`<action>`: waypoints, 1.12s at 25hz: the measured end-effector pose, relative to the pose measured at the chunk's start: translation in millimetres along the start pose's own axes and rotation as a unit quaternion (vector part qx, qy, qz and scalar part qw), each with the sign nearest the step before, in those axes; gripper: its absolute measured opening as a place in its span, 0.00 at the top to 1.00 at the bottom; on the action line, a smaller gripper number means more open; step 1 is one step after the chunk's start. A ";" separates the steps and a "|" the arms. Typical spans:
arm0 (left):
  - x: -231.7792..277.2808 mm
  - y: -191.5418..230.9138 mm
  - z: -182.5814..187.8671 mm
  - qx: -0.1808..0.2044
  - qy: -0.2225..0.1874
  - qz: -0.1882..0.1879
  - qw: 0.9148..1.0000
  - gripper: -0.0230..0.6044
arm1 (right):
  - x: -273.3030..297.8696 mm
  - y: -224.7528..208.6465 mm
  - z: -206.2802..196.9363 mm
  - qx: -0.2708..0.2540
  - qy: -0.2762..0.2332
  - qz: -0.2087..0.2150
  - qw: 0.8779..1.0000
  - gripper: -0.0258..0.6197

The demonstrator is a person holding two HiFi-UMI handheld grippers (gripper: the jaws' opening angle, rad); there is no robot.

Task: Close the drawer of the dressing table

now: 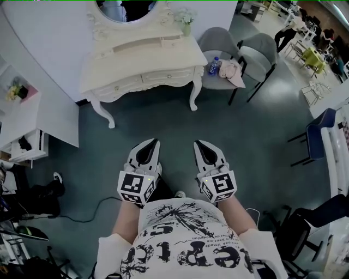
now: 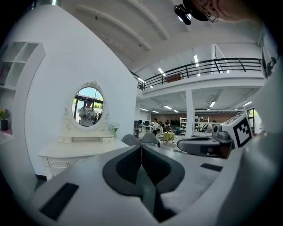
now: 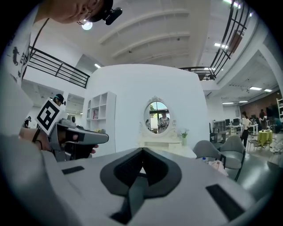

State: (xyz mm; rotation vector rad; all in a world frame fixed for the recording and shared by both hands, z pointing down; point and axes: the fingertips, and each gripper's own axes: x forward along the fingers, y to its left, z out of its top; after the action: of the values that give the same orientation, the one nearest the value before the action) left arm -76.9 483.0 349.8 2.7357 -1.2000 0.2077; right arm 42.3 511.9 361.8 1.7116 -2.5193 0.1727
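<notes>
The cream dressing table [image 1: 143, 61] stands against the curved white wall, well ahead of both grippers. Its oval mirror [image 1: 127, 9] sits above the top. Two wide drawer fronts [image 1: 143, 82] run under the top, and from here I cannot tell whether one stands out. My left gripper [image 1: 154, 143] and right gripper [image 1: 198, 144] hover side by side over the floor, pointing at the table. Both are shut with nothing between the fingers. The table [image 2: 73, 152] lies to the left in the left gripper view, beyond the shut left gripper [image 2: 141, 148]. In the right gripper view the table [image 3: 164, 143] is straight ahead of the shut right gripper [image 3: 142, 152].
Two grey chairs [image 1: 256, 57] stand right of the table; one seat carries a water bottle [image 1: 214, 66] and a pink cloth [image 1: 233, 72]. A white shelf unit [image 1: 22, 128] is at the left. A black cable [image 1: 90, 212] trails on the floor. A blue chair [image 1: 318, 136] stands at the right.
</notes>
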 end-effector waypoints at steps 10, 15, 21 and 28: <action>55.2 65.7 3.0 -0.014 0.006 -0.007 1.000 0.93 | 83.5 -22.1 -9.6 -0.011 0.030 -0.010 0.999 0.93; 105.3 116.6 19.5 -0.015 0.003 -0.022 1.000 0.93 | 144.8 -47.1 4.3 -0.023 0.034 -0.036 0.999 0.93; 167.3 185.4 50.9 -0.006 -0.010 -0.044 0.999 0.93 | 229.7 -76.9 28.0 -0.021 0.026 -0.069 0.997 0.93; 215.1 248.0 60.1 -0.018 0.005 -0.057 0.998 0.93 | 313.0 -90.1 39.6 -0.009 0.034 -0.074 0.997 0.93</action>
State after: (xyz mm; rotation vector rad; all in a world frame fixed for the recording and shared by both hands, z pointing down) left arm -111.6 151.1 350.2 2.7570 -1.0318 0.1828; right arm 10.6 185.4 369.9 1.8426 -2.3291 0.1936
